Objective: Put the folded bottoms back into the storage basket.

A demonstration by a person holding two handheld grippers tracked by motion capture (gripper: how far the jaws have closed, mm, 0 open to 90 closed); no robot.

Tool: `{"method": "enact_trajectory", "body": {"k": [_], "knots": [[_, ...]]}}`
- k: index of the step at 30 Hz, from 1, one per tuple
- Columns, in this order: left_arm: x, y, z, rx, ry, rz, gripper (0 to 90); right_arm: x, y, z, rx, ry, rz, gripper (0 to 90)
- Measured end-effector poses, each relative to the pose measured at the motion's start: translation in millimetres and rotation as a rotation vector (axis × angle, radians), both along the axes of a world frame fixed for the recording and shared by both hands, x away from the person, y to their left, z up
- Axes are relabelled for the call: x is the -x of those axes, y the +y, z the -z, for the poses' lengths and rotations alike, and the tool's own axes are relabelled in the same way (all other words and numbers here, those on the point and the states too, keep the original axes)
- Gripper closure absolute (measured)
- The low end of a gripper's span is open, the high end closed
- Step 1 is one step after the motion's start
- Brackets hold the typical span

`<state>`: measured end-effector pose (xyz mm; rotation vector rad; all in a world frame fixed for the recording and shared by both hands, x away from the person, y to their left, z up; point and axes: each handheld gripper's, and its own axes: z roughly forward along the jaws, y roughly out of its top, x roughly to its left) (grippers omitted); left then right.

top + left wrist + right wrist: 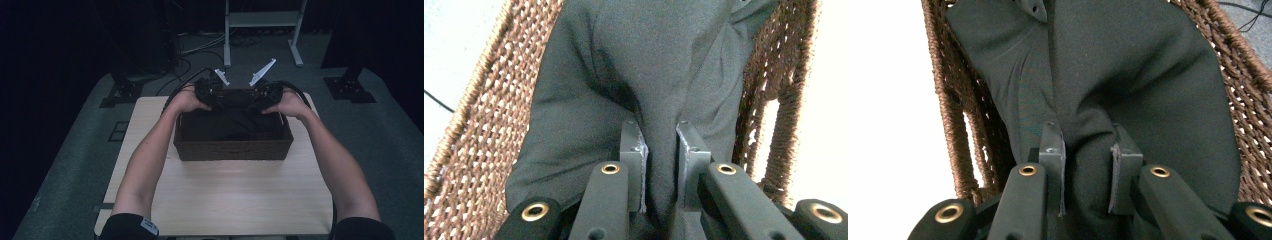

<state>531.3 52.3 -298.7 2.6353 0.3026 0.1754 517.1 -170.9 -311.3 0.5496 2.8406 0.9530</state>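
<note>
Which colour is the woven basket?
Brown, the basket shows best in the left gripper view.

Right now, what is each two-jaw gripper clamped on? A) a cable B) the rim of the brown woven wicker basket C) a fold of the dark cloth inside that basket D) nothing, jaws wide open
C: in each gripper view the left gripper and right gripper pinch a ridge of dark cloth lying in the brown woven wicker basket.

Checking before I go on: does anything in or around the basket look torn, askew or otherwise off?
Nothing stands out. The dark cloth lies bunched inside the wicker basket, with a fold pinched in the left gripper and another in the right gripper. The weave looks intact.
</note>
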Motion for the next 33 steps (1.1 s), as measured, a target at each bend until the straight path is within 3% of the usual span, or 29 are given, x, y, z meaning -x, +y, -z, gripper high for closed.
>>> {"method": "enact_trajectory", "body": {"k": [8, 19, 33], "knots": [[-1.0, -0.2, 5.5, -0.004, 0.006, -0.003, 77.4, -0.6, -0.6, 8.9, -0.016, 0.013, 0.009, 72.9], [-2.3, -3.5, 16.0, -0.021, 0.015, 0.007, 77.4, -0.6, 0.0, 17.7, 0.002, 0.033, 0.014, 72.8], [-3.0, 1.0, 31.1, 0.0, 0.03, -0.016, 77.5, -3.7, 2.3, 30.8, -0.002, 0.063, 0.023, 72.6]]}}
